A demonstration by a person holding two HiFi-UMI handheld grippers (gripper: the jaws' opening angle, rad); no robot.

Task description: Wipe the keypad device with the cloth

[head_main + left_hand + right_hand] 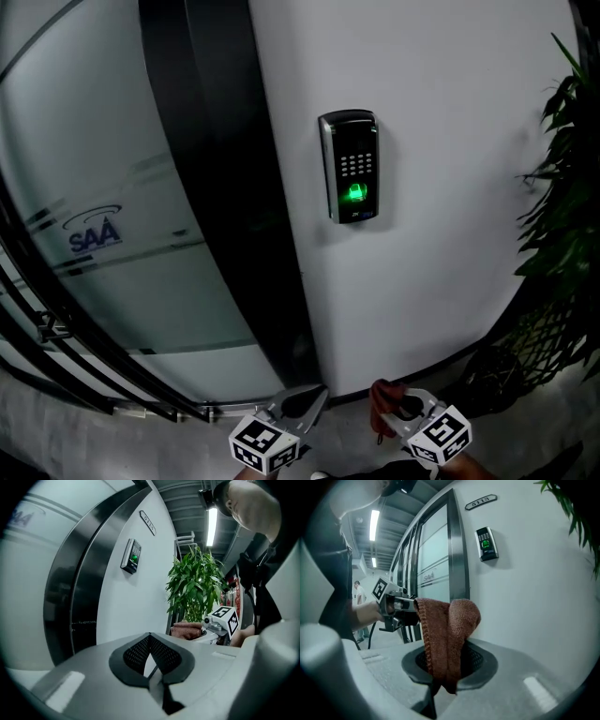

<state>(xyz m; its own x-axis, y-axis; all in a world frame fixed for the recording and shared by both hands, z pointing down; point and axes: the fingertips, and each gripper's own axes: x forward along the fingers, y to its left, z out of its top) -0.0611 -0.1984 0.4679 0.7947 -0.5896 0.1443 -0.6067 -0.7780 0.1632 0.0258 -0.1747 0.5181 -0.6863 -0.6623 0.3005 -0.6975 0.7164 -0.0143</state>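
The keypad device (350, 167) is a dark box with a green lit sensor, fixed on the white wall above both grippers. It shows small in the left gripper view (131, 556) and the right gripper view (486, 543). My right gripper (401, 409) is low at the bottom edge, shut on a brown cloth (382, 398) that stands up folded between its pads (447, 630). The left gripper (305, 405) sits beside it to the left, shut with nothing between its pads (161, 658). Both are well below and away from the keypad.
A leafy green plant (562, 187) stands against the wall on the right. A dark metal door frame (225, 187) and a glass door with a blue logo (94, 234) lie left of the keypad. A small number plate (480, 501) hangs above the device.
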